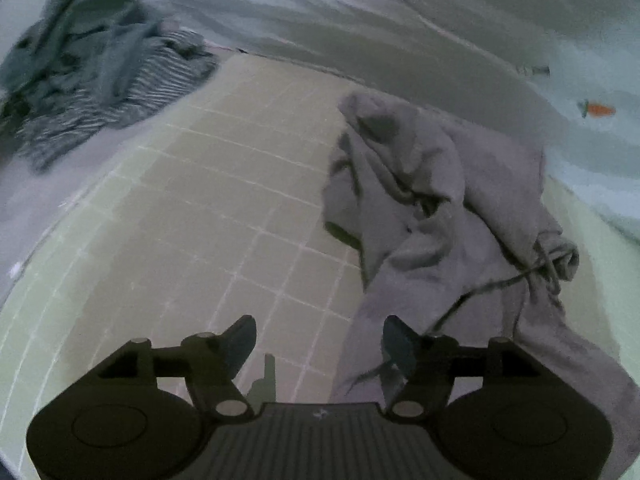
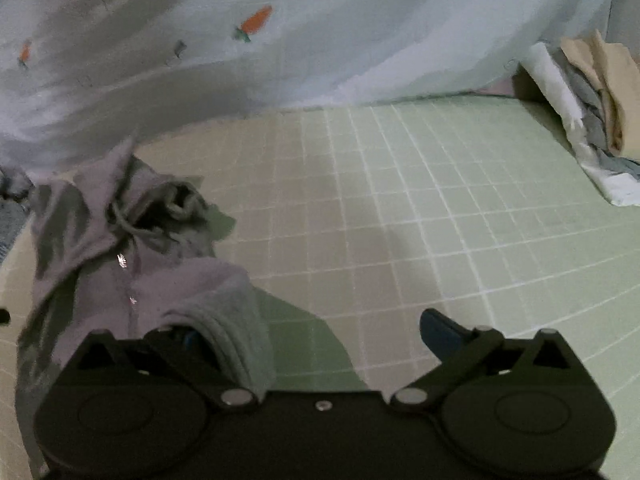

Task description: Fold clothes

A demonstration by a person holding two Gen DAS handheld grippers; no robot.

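Black jaws of the left gripper [image 1: 319, 342] stand apart above the green grid mat [image 1: 224, 208], holding nothing; a drawstring of the grey hoodie [image 1: 436, 216] runs by its right finger. This crumpled, soft hoodie lies mid-mat. A ribbed cuff drapes over the left finger of the right gripper [image 2: 316, 336], also wide open. Striped clothes [image 1: 100, 84] crowd 1 far corner, folded ones [image 2: 592, 112] the other, before a carrot-print sheet [image 2: 320, 40].

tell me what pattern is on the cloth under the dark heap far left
Thin dark-and-light stripes on the cloth; left wrist view shows it best.
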